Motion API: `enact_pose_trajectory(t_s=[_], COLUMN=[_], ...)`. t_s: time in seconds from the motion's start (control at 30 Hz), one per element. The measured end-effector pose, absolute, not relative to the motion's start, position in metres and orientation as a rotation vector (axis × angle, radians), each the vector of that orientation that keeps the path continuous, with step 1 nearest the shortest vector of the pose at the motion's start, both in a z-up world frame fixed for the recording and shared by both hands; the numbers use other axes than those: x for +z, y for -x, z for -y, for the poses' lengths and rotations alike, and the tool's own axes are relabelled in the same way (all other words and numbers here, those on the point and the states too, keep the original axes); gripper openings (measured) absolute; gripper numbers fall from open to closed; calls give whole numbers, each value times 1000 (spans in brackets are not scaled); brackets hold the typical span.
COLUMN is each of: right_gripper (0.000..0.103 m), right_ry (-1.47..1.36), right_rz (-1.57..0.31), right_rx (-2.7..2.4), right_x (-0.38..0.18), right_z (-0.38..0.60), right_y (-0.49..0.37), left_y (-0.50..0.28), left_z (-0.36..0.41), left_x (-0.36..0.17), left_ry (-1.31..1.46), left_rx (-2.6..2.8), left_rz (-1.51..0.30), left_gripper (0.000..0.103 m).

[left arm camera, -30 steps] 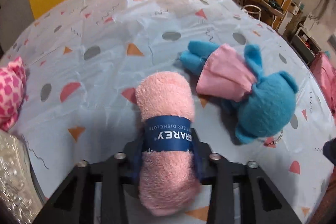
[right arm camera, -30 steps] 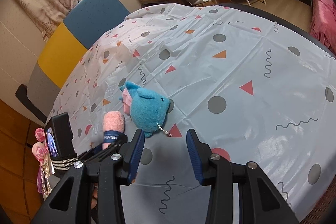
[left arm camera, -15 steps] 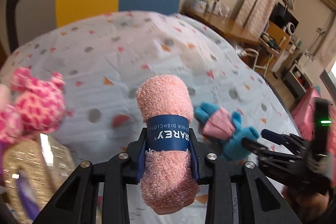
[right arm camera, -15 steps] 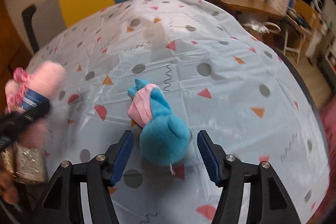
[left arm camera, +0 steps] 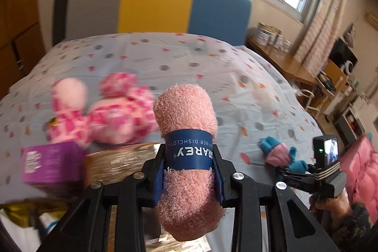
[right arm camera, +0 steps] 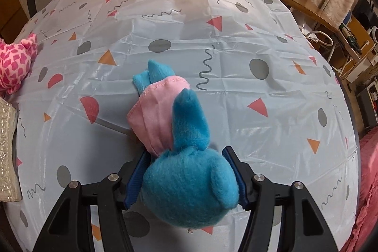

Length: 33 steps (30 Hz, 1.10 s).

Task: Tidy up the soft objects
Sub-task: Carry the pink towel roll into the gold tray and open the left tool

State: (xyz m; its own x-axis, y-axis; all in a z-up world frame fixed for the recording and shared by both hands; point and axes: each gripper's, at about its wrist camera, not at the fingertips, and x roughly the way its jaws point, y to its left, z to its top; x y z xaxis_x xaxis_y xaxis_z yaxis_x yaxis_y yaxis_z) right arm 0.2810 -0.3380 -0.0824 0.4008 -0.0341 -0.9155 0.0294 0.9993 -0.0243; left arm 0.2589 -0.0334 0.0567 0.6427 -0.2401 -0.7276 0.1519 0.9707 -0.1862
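Note:
A rolled pink dishcloth (left arm camera: pixel 186 115) with a dark blue paper band sits upright in my left gripper (left arm camera: pixel 189 157), which is shut on it and holds it above the table. A blue plush toy in a pink dress (right arm camera: pixel 186 183) lies on the patterned tablecloth (right arm camera: pixel 236 51). My right gripper (right arm camera: pixel 186 155) straddles its head, jaws closing, and both blue pads touch the head's sides. In the left wrist view the same plush toy (left arm camera: pixel 276 155) shows at the right under the right gripper (left arm camera: pixel 295 174).
A pink spotted plush (left arm camera: pixel 122 115) lies at the table's left, also in the right wrist view (right arm camera: pixel 14 65). A purple box (left arm camera: pixel 52 162) and a glittery box (left arm camera: pixel 118 162) stand below the left gripper. A grey, yellow and blue chair back (left arm camera: pixel 156 6) stands behind.
My left gripper lifted the dishcloth off the table and swung left toward the pink plush and boxes. My right gripper widened, rolled and came down around the blue toy's head.

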Motion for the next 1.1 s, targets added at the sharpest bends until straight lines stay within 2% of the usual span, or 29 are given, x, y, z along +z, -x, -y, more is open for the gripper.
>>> enact_pose_trajectory(t_s=[0.17,0.53,1.1], right_gripper=[56,55,54], right_ry=[9,23,14], right_rz=[-1143,-1142,-1120], right_rx=[-26,48,-40], right_x=[-82,-83,-88], right_z=[324,279,255], right_y=[-275,-243,-203], left_y=[-241,-176,-47], left_z=[-15,-100,-151], left_x=[55,35,10], left_ry=[130,199,158], left_rx=[-134,1,123], left_rz=[-835,-848,-779], left_gripper=[34,35,35])
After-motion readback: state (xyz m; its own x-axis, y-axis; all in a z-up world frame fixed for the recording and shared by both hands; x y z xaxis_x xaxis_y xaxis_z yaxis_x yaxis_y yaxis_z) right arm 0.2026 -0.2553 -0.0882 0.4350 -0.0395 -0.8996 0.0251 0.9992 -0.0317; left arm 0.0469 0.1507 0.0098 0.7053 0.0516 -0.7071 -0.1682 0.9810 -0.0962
